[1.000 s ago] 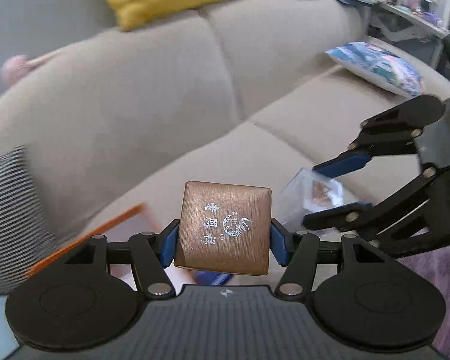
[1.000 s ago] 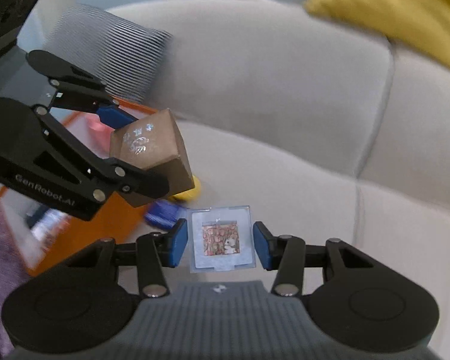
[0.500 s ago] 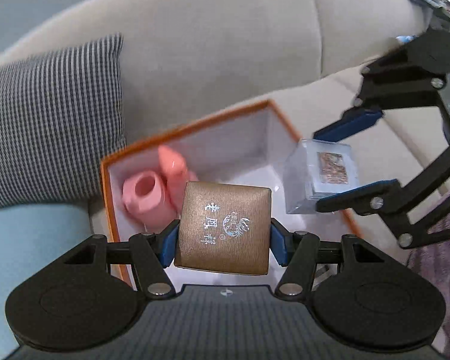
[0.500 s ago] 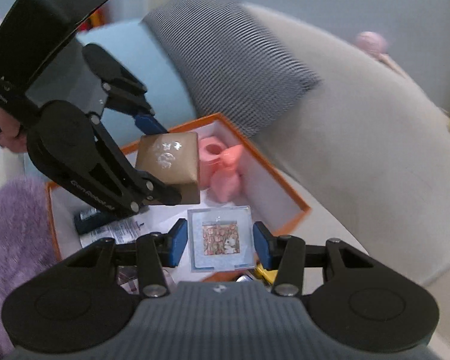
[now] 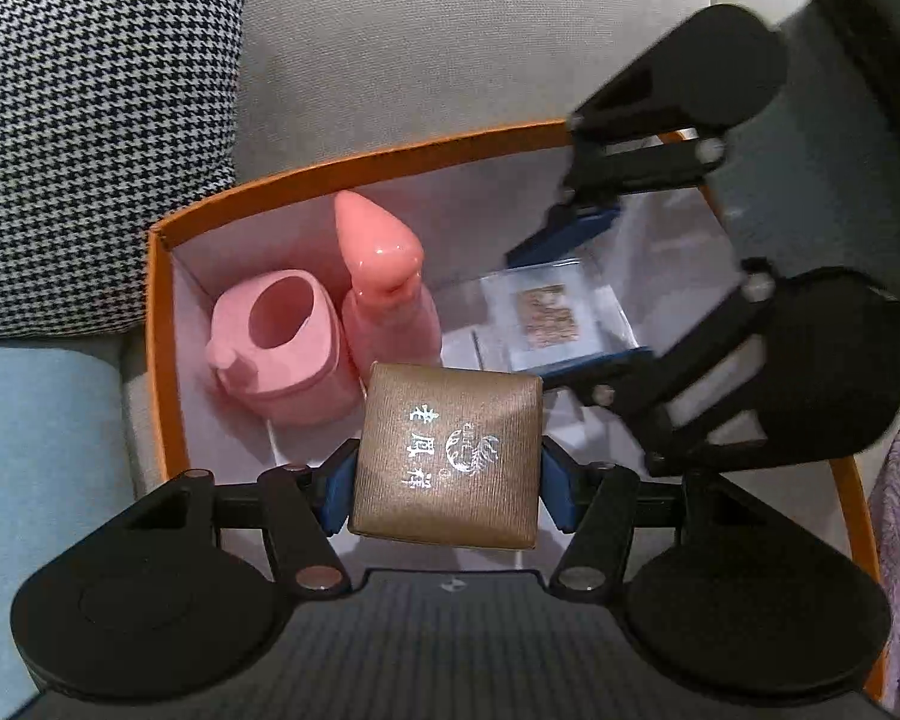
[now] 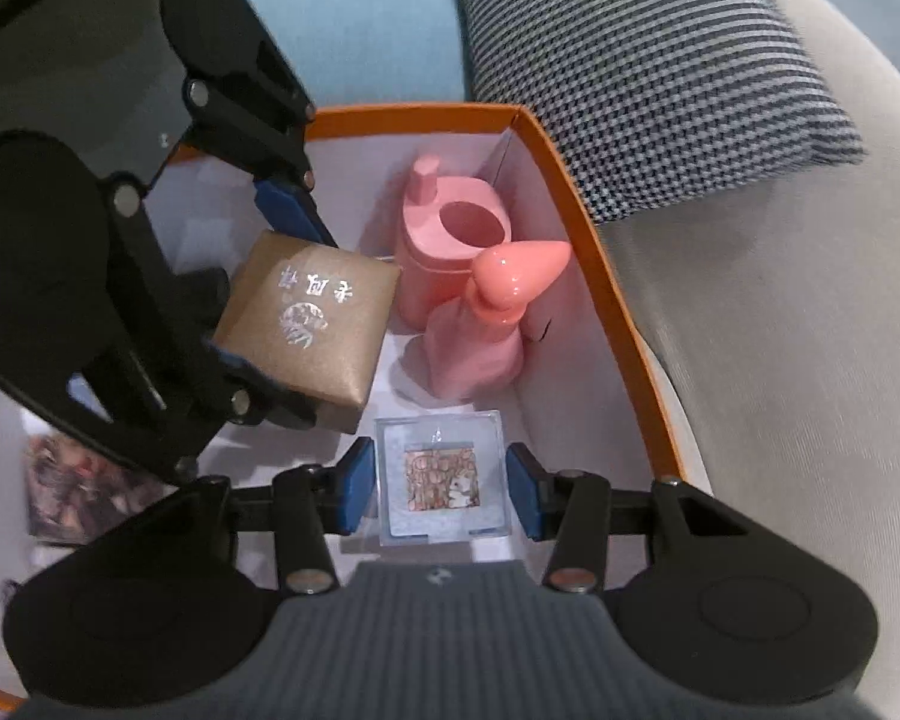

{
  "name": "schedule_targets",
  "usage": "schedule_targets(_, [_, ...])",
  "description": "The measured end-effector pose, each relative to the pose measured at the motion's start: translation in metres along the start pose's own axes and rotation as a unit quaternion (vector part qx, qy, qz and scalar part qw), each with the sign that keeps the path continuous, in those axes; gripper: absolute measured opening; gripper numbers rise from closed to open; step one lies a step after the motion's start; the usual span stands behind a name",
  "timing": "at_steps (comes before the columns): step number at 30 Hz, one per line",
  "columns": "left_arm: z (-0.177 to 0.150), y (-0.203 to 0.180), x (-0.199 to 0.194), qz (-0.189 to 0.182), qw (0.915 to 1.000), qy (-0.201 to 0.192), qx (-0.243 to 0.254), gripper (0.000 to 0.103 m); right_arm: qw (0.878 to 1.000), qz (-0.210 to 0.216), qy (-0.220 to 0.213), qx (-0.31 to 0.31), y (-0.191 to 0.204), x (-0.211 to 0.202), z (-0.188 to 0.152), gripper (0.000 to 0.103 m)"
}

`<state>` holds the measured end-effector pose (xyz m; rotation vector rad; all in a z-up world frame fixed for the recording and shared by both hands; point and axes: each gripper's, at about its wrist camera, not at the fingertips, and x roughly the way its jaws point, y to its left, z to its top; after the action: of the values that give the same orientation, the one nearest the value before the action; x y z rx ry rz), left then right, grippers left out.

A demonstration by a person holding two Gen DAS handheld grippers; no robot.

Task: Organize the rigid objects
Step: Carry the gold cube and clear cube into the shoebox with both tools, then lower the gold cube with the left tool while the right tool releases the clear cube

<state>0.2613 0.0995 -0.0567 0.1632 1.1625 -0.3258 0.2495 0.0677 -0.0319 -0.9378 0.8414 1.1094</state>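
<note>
Over an orange-rimmed box [image 5: 162, 324] on a sofa, the left hand-held gripper [image 5: 447, 480] clamps a bronze case [image 5: 447, 450] while the right hand-held gripper [image 6: 441, 495] grips a clear square case [image 6: 441, 480]. Best lowered onto bare floor beside the pink pieces [image 5: 282, 348] (neither touching them). The box's near side is cut off.
</note>
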Motion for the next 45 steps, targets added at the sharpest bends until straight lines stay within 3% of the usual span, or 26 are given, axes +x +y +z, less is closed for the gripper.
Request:
schedule_targets(6, [0.000,-0.004,0.010,0.006,0.9998,0.013,0.017,0.069,0.998,0.019,-0.009,-0.052,-0.002,0.020,0.001,0.049])
schedule_targets(12, [-0.009,-0.006,0.013,-0.001,0.9999,0.009,0.009,0.069,0.997,0.012,-0.025,-0.066,0.004,0.017,-0.004,0.049])
schedule_targets(16, [-0.015,-0.004,0.007,-0.003,1.0000,0.005,0.005,0.069,0.997,-0.014,-0.031,-0.064,0.007,0.010,-0.011,0.053])
schedule_targets(17, [-0.017,-0.001,0.006,-0.004,1.0000,0.005,0.003,0.069,0.998,-0.018,-0.033,-0.055,0.007,0.006,-0.012,0.058])
schedule_targets(19, [-0.020,-0.001,0.004,-0.004,1.0000,0.006,0.001,0.069,0.999,-0.012,-0.035,-0.027,0.004,-0.003,-0.016,0.060])
schedule_targets(22, [-0.032,-0.002,0.003,-0.006,1.0000,0.007,-0.002,0.069,0.999,0.012,0.009,0.047,-0.004,-0.008,-0.019,0.048])
schedule_targets(23, [-0.035,-0.001,0.004,-0.007,0.9999,0.007,-0.003,0.069,0.997,0.019,0.032,0.075,-0.007,-0.005,-0.018,0.041])
schedule_targets(27, [-0.042,-0.008,0.001,-0.007,0.9999,0.009,-0.008,0.069,0.985,0.033,0.062,0.157,-0.012,-0.001,-0.013,0.038])
schedule_targets(31, [-0.046,-0.007,0.001,-0.008,0.9999,0.006,-0.008,0.069,0.964,0.025,0.094,0.247,-0.020,0.019,0.000,0.025])
schedule_targets(34, [-0.047,-0.007,0.000,-0.011,0.9999,0.003,-0.008,0.069,0.951,0.013,0.091,0.295,-0.024,0.024,0.002,0.023])
schedule_targets(36, [-0.037,0.002,0.009,-0.013,0.9999,0.000,-0.010,0.069,0.946,0.003,0.085,0.312,-0.028,0.027,0.006,0.019])
schedule_targets(41, [-0.035,-0.004,0.000,-0.013,0.9998,-0.005,-0.016,0.069,0.935,-0.028,0.062,0.349,-0.034,0.020,0.001,0.019])
schedule_targets(45, [-0.034,-0.007,-0.005,-0.016,0.9996,-0.013,-0.021,0.069,0.941,-0.029,0.056,0.334,-0.036,0.013,-0.001,0.019])
